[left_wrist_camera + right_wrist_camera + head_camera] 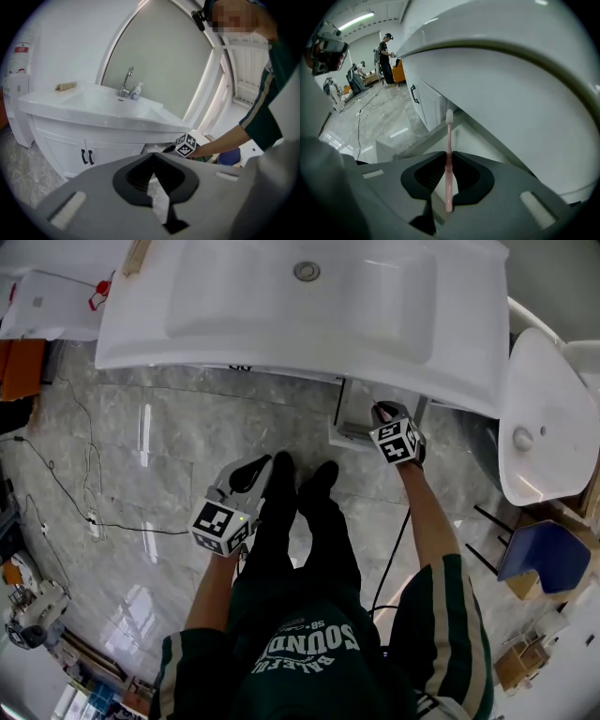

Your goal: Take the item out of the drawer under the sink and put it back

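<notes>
Pink toothbrush [449, 138] pinched between right tongs [448, 153], bristles forward; left tongs [152, 154] pressed together.

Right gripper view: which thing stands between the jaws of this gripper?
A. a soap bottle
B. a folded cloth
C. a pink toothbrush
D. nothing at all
C: the right gripper is closed on a pink toothbrush, whose handle runs between the two pads and whose white bristle head points away from the camera, under the sink.

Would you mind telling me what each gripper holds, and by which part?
The right gripper grips a pink toothbrush partway along its handle, bristles pointing away. The left gripper holds nothing, jaws together.
</notes>
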A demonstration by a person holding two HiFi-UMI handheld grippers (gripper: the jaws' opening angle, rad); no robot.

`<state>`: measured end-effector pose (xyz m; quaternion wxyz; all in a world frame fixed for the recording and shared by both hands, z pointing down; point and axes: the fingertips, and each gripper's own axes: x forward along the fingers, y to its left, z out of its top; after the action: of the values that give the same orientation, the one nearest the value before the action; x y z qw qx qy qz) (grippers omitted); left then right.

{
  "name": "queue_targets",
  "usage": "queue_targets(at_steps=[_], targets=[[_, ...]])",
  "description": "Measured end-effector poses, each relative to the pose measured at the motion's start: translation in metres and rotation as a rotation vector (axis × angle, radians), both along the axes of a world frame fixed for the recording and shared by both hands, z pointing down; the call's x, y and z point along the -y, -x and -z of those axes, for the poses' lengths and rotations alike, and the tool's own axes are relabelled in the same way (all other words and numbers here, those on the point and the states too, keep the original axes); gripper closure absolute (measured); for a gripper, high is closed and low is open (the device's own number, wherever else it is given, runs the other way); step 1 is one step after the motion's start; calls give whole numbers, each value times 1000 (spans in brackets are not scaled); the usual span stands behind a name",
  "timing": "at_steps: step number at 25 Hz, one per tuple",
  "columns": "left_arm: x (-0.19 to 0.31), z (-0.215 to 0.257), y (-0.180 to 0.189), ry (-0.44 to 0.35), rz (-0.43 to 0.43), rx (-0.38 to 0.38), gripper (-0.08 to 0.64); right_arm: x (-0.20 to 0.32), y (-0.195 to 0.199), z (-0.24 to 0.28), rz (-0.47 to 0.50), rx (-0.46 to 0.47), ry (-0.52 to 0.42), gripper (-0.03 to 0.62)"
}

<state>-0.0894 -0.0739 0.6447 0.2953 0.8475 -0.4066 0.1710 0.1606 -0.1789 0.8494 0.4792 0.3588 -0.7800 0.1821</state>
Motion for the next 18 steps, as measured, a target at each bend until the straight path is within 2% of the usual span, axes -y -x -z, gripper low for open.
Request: queue_targets(at_steps=[8, 13, 18], targets=[[-5, -22, 17, 43, 48, 23, 511, 14, -3, -48, -101, -41, 57, 540], [0, -24, 30, 42, 103, 24, 511, 19, -4, -67, -142, -71, 62, 540], [1, -24, 35, 39, 122, 20, 511, 28, -3, -76, -197, -81, 83, 540]])
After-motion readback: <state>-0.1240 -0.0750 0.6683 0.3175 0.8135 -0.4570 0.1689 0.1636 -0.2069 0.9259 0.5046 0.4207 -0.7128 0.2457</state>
